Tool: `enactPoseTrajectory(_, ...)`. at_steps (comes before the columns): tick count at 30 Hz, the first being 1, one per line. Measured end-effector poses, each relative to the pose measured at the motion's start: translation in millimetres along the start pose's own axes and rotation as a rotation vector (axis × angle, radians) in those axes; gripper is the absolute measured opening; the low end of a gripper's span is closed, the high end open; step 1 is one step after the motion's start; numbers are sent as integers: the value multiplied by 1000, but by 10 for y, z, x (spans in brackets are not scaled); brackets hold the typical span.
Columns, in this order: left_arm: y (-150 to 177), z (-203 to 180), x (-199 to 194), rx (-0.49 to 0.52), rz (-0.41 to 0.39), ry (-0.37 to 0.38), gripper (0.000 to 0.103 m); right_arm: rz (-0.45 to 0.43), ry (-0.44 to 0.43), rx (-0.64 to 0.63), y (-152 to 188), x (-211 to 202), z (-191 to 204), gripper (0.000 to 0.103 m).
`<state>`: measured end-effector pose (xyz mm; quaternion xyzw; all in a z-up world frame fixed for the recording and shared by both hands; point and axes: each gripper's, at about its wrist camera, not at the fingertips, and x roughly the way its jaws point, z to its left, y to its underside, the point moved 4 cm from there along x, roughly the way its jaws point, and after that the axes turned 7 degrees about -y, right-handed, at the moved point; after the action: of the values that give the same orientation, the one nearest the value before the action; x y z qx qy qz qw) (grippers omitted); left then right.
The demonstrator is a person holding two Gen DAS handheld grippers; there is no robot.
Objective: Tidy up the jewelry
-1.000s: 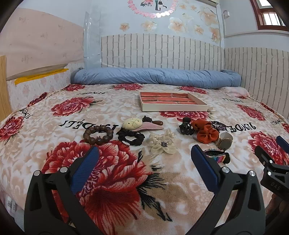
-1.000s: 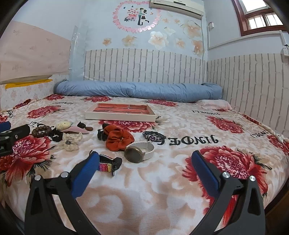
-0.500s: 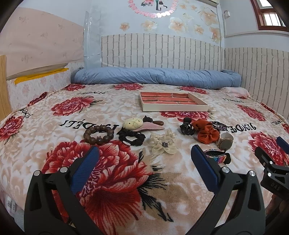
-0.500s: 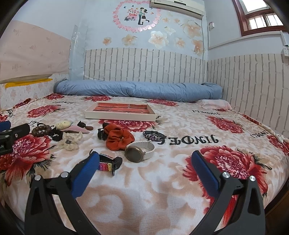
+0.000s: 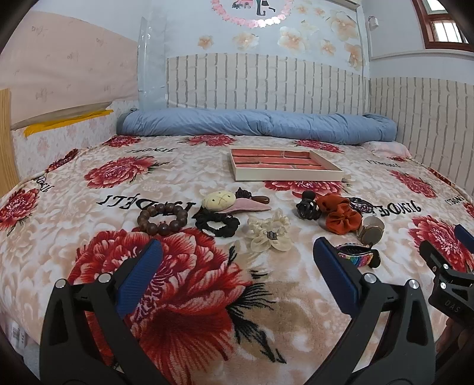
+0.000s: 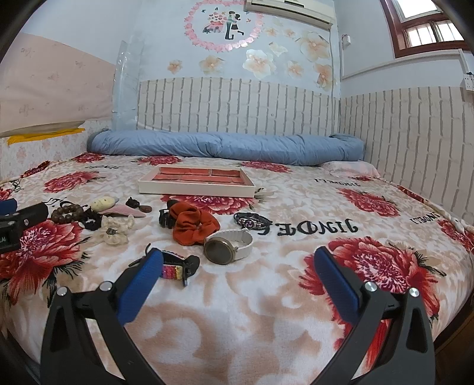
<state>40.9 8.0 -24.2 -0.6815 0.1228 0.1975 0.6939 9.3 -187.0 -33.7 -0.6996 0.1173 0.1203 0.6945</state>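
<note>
Both grippers stand spread wide and empty above the near edge of the bed: left gripper (image 5: 234, 260), right gripper (image 6: 237, 266). Nearest the right one lie a rainbow strap (image 6: 174, 271) and a watch (image 6: 226, 245). Further out, an orange scrunchie (image 6: 192, 225), cream bow (image 5: 269, 234) and bead bracelet (image 5: 163, 219) are scattered loose. The compartmented tray (image 5: 284, 176) sits beyond them, empty, presumably the destination; sorting appears not yet begun.

Soft, even daylight fills both views, apparently from the window (image 6: 426, 26) high on the right. Shadows on the bed (image 6: 266, 290) are faint. Focus is sharp throughout; fisheye bending curves the walls, and black vignetting darkens the corners.
</note>
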Motion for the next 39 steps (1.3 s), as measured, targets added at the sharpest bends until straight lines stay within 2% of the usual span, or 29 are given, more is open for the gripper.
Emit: enactPoseTrajectory(39,-20,-22,-17,7,-12,-5,98,-5,4,11,11,-22,-33,99)
